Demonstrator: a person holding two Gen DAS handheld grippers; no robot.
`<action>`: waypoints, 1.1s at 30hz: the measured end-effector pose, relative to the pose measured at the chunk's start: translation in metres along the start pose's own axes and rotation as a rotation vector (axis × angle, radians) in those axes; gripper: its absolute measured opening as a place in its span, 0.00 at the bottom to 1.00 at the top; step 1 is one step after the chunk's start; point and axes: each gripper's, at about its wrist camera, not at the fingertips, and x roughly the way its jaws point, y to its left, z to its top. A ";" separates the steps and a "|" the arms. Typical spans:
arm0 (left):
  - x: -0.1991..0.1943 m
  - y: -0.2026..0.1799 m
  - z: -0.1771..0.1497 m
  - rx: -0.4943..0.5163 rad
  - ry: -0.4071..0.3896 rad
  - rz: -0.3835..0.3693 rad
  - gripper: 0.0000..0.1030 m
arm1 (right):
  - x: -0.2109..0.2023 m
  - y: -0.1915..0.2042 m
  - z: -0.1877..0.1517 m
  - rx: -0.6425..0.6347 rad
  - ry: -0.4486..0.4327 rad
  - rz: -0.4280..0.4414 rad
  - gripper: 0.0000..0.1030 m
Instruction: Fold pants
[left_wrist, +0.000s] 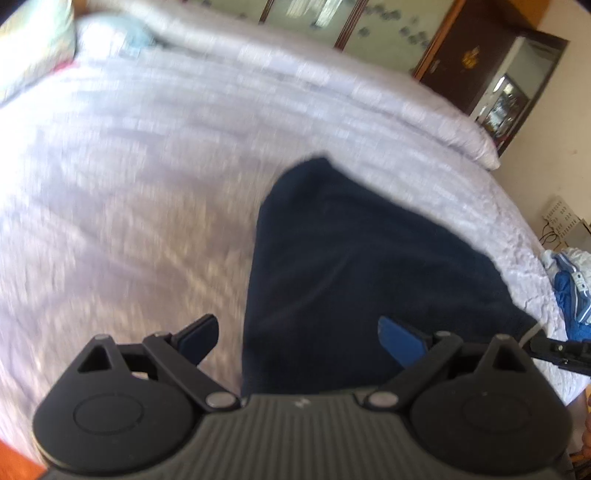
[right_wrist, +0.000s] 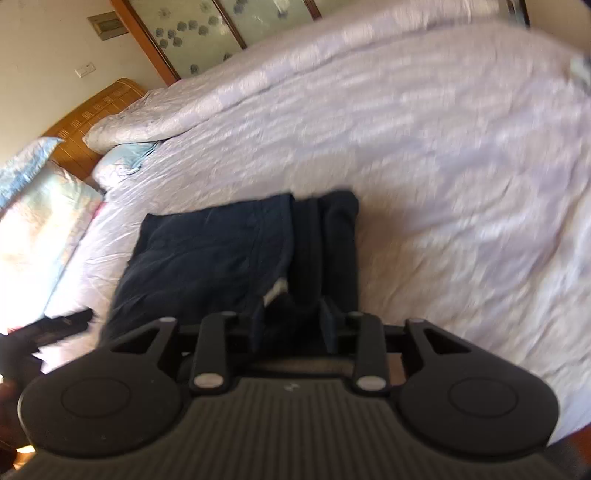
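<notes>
Navy-blue soft cotton pants (right_wrist: 229, 251) lie already doubled into a compact block on the pale lilac crinkled bedspread (right_wrist: 443, 166), and the whole next move turns on how that block sits against the two tools; in the right wrist view its long axis runs from near to far, straight ahead of the right gripper (right_wrist: 293, 323), with a rolled band of cloth along its right edge. That right gripper sits at the near end of the block; its jaws stand narrow, and dark fabric fills the slot between the blue pads (right_wrist: 327, 323), so it looks clamped on the pants, though blur keeps me from swearing the pads bite; a white tag peeks out just left of them.

Over in the left wrist view the same dark cloth spreads ahead and to the right; the left gripper (left_wrist: 299, 343) hangs above its near left edge with jaws wide apart, the right pad over fabric, the left pad over bare bedspread, holding nothing; the right one is the nearer to a working hold. My read: another fold away from the near end is coming, and the left still needs a grip first.
</notes>
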 end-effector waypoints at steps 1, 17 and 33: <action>0.001 0.003 -0.002 -0.023 0.005 -0.007 0.94 | 0.005 -0.003 -0.001 0.027 0.031 0.034 0.31; 0.001 0.001 -0.016 -0.042 0.026 -0.004 0.94 | -0.002 -0.031 -0.040 0.298 0.097 0.093 0.03; 0.020 0.041 0.019 -0.219 0.125 -0.209 0.98 | -0.026 -0.053 0.000 0.264 -0.083 0.132 0.83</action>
